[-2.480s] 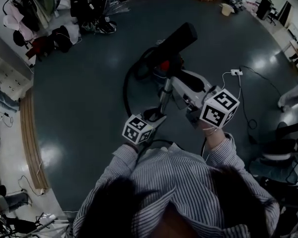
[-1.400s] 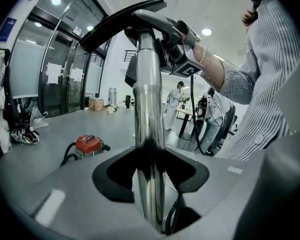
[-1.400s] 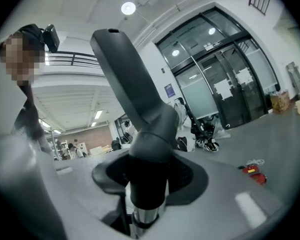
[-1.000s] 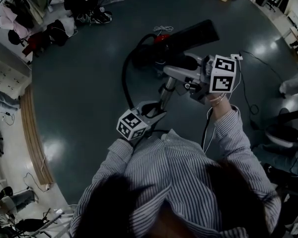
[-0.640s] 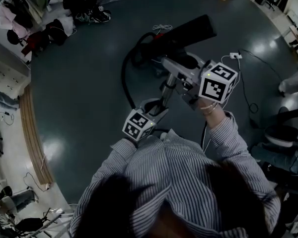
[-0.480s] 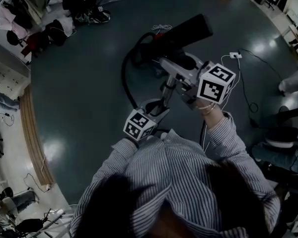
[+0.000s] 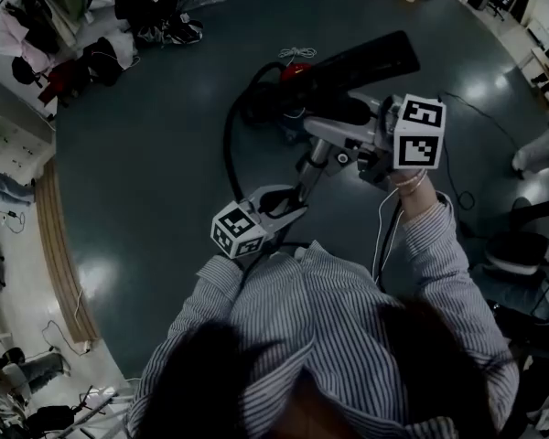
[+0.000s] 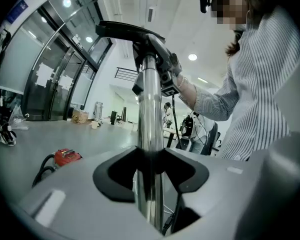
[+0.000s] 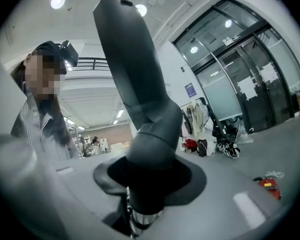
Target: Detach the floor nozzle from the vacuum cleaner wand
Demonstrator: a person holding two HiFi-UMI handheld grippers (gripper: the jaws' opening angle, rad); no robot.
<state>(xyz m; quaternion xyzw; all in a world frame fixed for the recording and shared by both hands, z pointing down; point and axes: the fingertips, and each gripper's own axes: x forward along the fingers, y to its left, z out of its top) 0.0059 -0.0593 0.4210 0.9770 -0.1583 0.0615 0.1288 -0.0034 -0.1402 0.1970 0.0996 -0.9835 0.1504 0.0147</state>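
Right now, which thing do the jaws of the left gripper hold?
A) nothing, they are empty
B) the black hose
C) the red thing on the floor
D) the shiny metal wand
D: in the left gripper view, the left gripper has its jaws closed on the shiny metal wand, which runs up between its two dark pads.

The wand (image 8: 151, 134) is shiny, smooth metal. The nozzle (image 9: 132, 84) looks like dull dark plastic. The floor (image 7: 137, 181) is glossy.
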